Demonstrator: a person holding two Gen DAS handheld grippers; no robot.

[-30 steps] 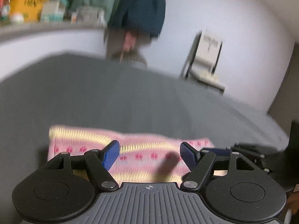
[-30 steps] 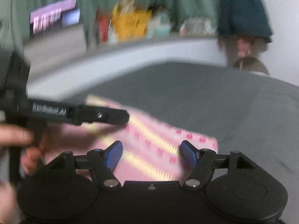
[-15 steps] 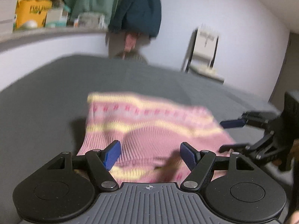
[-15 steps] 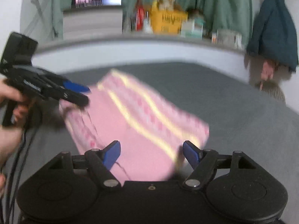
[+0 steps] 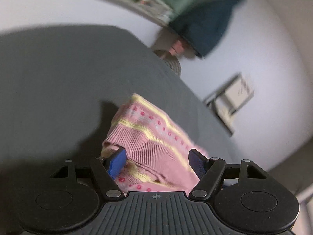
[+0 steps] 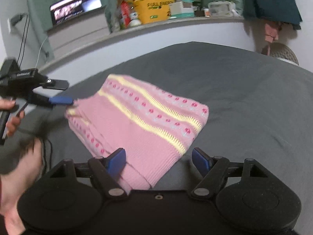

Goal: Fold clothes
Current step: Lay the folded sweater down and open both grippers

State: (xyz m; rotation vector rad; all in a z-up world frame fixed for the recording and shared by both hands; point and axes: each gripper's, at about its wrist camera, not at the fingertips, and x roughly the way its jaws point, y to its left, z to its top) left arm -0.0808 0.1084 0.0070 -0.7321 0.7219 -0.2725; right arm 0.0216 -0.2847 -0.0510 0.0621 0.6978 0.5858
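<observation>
Both claws stand wide open, gripping nothing. The folded pink sweater (image 6: 137, 125) lies on the grey bed (image 6: 244, 90). The right claw (image 6: 159, 159) hovers over its near edge; the left claw (image 6: 60, 92) sits just beside its left corner.

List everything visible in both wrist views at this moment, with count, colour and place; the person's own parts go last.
knit sweater: one, pink with yellow stripes, folded on the bed
bed cover: one, dark grey, under the sweater
laptop: one, screen lit, far ledge at left
yellow box: one, on the ledge
hanging jacket: one, dark teal, on the wall at right
folding chair: one, pale, by the wall
left gripper: black with blue pads, open, beside the sweater
right gripper: same, open
hand: holding the left gripper's handle
</observation>
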